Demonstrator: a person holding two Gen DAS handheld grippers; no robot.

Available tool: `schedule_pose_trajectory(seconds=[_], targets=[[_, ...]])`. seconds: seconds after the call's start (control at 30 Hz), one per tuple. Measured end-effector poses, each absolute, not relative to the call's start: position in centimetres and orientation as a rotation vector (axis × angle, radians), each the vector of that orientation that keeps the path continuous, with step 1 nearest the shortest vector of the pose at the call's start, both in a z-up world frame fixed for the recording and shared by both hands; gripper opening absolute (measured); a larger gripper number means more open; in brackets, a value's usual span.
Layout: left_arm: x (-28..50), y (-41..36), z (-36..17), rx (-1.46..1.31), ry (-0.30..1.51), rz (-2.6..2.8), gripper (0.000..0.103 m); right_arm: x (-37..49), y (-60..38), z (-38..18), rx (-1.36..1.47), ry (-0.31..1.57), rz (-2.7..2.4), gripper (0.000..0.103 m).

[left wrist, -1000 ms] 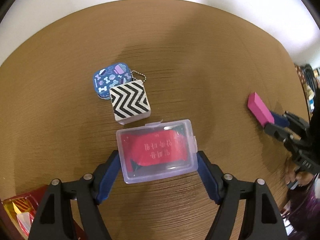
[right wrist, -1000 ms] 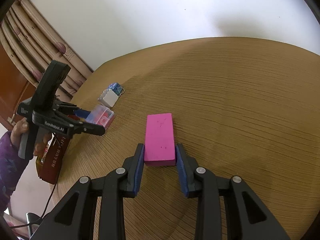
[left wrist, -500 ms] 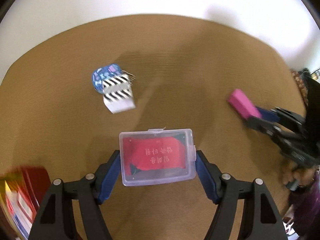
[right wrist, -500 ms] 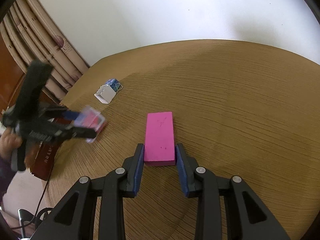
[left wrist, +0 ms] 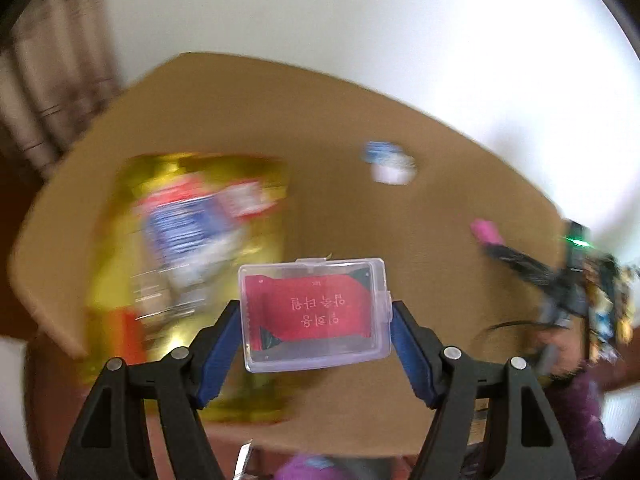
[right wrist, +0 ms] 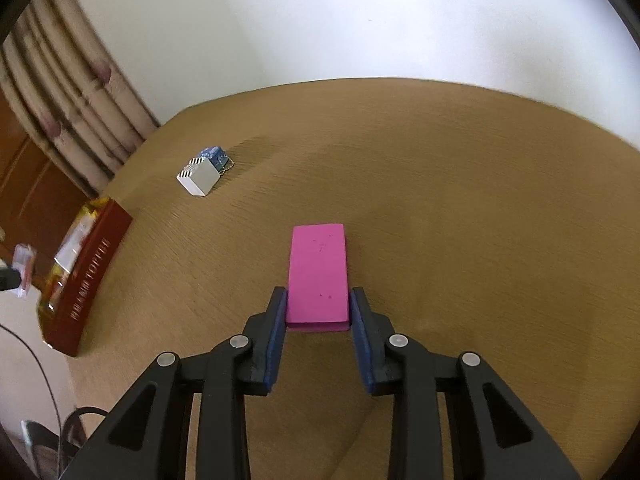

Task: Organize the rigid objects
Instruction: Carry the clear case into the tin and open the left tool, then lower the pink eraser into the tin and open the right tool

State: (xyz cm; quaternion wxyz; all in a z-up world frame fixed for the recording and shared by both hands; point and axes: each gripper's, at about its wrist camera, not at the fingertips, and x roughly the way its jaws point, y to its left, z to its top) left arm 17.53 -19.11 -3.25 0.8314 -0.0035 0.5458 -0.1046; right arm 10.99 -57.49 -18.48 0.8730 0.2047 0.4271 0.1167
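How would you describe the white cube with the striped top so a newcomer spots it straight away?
Start at the brown wooden table and look to its far left part, near the curtain. There the white cube sits against a small blue patterned case with a ball chain. Its black-and-white striped top and plain white sides set it apart.

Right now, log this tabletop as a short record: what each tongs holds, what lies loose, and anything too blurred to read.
left tongs: shut on clear plastic case with a red packet inside, carried above the table
right tongs: shut on pink block, block resting flat on the wooden table
loose on table: white zigzag-top cube touching blue keychain tin
table's left edge: red and gold box
blurred: the box's print in the left wrist view
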Motion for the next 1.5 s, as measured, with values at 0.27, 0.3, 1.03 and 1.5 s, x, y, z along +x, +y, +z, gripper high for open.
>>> schedule_pose_trajectory(seconds=[0.27, 0.3, 1.03, 1.5], targets=[[16.1, -11.1, -6.7, -0.092, 1.185, -0.089, 0.074, 8.1, -58.1, -18.5, 0.579, 0.916, 0.225, 0.028], [15.8, -11.1, -7.1, -0.098, 1.189, -0.083, 0.074, 7.8, -58.1, -18.4, 0.585, 0.919, 0.219, 0.028], [12.8, -12.5, -10.0, -0.053, 1.073, -0.102, 0.075, 6.1, -49.6, -9.8, 0.649, 0.863, 0.422, 0.028], [7.4, -8.9, -8.8, -0.260, 0.854, -0.099, 0.075, 12.5, -33.3, -6.6, 0.651, 0.993, 0.669, 0.028]])
